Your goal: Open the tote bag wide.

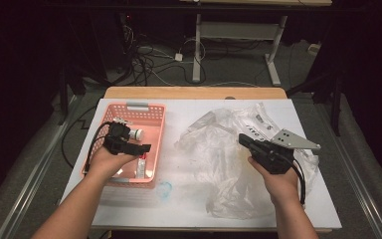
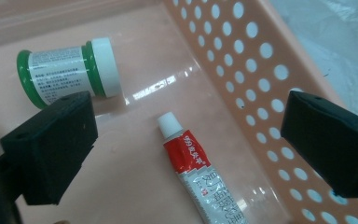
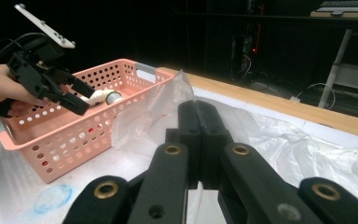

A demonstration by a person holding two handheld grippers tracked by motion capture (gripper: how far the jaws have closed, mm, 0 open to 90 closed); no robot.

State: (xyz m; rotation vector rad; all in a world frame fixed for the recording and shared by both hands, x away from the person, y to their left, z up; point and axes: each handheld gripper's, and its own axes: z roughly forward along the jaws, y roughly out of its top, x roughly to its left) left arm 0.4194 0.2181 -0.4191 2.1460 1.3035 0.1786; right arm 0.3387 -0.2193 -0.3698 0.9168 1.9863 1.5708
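Note:
A pink perforated basket [image 1: 161,130] [image 2: 261,93] [image 3: 65,140] stands at the table's left. Inside it lie a green-and-white jar [image 1: 136,134] [image 2: 70,70] [image 3: 106,96] on its side and a red-and-white tube [image 1: 142,163] [image 2: 200,172]. My left gripper [image 1: 138,140] [image 2: 189,140] [image 3: 74,95] hovers inside the basket, open, its jaws wide on either side of the tube and not touching it. A crumpled clear plastic bag [image 1: 219,164] [image 3: 307,154] is spread over the table's right half. My right gripper [image 1: 242,139] [image 3: 198,109] rests on the bag with its jaws shut together. Whether they pinch the film, I cannot tell.
The basket and bag lie on a white sheet [image 1: 189,209] over a wooden table whose far edge [image 1: 194,92] is bare. A blue smudge [image 1: 164,189] [image 3: 51,198] marks the sheet near the basket. Beyond the table are cables [image 1: 149,62] and desk legs [image 1: 197,50] on the floor.

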